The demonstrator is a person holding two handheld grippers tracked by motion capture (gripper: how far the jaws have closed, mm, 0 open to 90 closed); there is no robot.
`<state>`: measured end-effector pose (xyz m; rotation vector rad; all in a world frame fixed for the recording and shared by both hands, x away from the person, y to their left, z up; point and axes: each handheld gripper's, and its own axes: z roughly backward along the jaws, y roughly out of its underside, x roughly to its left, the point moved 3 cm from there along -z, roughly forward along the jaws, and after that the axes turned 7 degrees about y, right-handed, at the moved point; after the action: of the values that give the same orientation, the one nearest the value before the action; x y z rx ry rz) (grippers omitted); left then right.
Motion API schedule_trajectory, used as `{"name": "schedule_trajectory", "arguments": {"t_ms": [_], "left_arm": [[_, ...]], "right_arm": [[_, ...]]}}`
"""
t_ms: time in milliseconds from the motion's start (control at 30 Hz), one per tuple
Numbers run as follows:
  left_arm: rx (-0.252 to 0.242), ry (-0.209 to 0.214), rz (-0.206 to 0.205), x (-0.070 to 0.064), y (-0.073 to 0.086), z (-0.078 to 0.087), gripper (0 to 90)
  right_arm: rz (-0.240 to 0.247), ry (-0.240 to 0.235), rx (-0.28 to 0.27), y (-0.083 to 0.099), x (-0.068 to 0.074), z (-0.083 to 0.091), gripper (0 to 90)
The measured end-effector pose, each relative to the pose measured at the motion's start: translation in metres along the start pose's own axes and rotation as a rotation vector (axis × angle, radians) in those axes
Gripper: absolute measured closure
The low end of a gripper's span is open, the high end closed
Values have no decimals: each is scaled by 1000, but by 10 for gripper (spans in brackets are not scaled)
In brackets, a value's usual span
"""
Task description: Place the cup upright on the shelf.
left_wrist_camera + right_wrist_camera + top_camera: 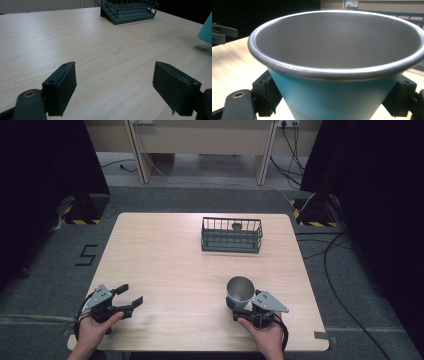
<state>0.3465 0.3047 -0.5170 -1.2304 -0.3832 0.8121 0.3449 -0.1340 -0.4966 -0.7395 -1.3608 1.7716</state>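
Observation:
A teal cup (239, 292) with a steel inside and rim stands upright near the table's front right. My right gripper (239, 307) is shut on the cup (337, 97), one jaw pressed on each side of its lower wall. At the front left my left gripper (129, 296) is open over bare wood, nothing between its fingers (61, 87). A dark wire basket (231, 234) sits at the back middle of the table, with a small round dark object (236, 226) inside it. The basket (128, 11) also lies ahead of the left gripper, and the cup's teal edge (207, 28) is at the right.
The light wooden table (165, 265) stands on grey carpet. Black curtains hang at both sides. Cables (330, 270) run over the floor on the right. A black mark (86, 255) is on the floor at the left.

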Motion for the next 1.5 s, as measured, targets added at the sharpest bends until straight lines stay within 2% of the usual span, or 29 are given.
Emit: {"name": "schedule_trajectory", "arguments": {"t_ms": [633, 1033, 1500], "left_arm": [[-1, -1, 0, 0, 0, 0, 186], [2, 1, -3, 0, 0, 0, 187], [0, 6, -1, 0, 0, 1, 187]], "right_arm": [[-4, 14, -23, -12, -6, -2, 183], [7, 21, -44, -30, -9, -9, 183], [9, 51, -73, -48, -18, -20, 183]]}}
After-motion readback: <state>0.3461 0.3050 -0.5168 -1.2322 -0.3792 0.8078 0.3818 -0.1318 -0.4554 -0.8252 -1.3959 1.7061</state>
